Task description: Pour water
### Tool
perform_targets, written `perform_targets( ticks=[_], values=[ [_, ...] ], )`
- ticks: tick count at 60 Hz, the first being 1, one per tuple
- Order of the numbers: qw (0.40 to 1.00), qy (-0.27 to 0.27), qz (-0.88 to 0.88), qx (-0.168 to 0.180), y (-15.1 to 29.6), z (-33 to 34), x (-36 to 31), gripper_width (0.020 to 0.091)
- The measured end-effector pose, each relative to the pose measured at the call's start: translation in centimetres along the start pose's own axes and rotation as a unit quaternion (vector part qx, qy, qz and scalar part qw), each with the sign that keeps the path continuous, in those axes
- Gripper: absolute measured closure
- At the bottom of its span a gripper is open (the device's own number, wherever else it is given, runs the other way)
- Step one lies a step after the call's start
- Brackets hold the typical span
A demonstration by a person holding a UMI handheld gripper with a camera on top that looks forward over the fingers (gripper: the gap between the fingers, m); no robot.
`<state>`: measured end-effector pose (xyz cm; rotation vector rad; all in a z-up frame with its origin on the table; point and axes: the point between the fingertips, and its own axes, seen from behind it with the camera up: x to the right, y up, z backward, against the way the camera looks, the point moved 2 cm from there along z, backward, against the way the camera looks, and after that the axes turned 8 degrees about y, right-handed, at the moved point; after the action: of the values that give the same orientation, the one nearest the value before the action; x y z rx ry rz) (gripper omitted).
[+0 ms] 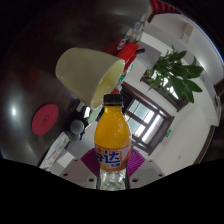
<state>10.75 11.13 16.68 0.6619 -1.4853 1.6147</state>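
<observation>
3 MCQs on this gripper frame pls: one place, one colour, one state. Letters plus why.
1. Where is the clear plastic bottle of orange drink?
A. Between the gripper fingers
B. Beside the round red mat
C. Under the plant

2. What colour is the bottle's screw cap?
A. White
B. Black
C. Red

3. How does the pale yellow plastic cup lie?
A. Upright
B. Upside down
C. Tilted, mouth toward the bottle

Key: 1 A, its base sits between the purple pads. 2 B, the cap is dark above the orange liquid. 3 C, its open rim faces the bottle's cap.
</observation>
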Motion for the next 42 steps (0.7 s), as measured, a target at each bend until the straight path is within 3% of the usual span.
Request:
perform_targets(
  ticks=[9,16,25,36,42],
  values=[
    [0.985,0.014,-0.165,0.045,-0.3,0.9,0.9,0.0781],
    [0.924,0.035,-0.370,0.089,-0.9,1.6,1.7,0.0767],
    [0.789,0.070,-0.592,0.149,-1.4,2.1,2.6,0.0770],
    [0.576,0.138,-0.778,0.210,0.3,1.6,1.2,0.0771],
    [0.527,0.134,-0.807,0.230,-0.1,0.6,-0.2,0.0771]
  ],
)
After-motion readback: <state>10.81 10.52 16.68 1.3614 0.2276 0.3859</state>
